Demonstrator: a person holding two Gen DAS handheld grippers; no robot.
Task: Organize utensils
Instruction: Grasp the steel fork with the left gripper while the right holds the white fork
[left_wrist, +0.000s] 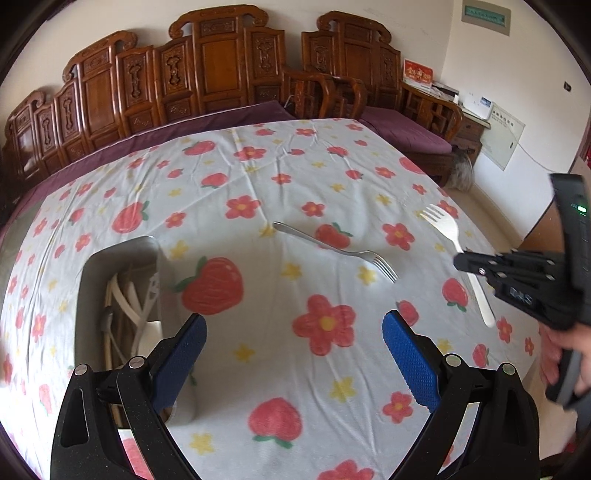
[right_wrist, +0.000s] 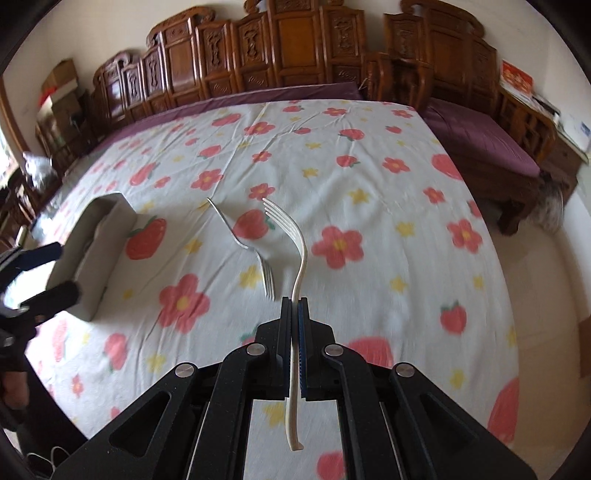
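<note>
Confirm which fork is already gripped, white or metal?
The white fork: the right gripper is shut on its handle, tines pointing away. The metal fork lies free on the tablecloth.

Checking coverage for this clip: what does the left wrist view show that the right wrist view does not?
Only the left wrist view shows inside the metal tray, where pale utensils lie, and the open left claw head on.

Only the right wrist view shows the right claw shut on the white fork along its handle.

Both show the metal fork lying on the flowered cloth, the tray and the held fork.
</note>
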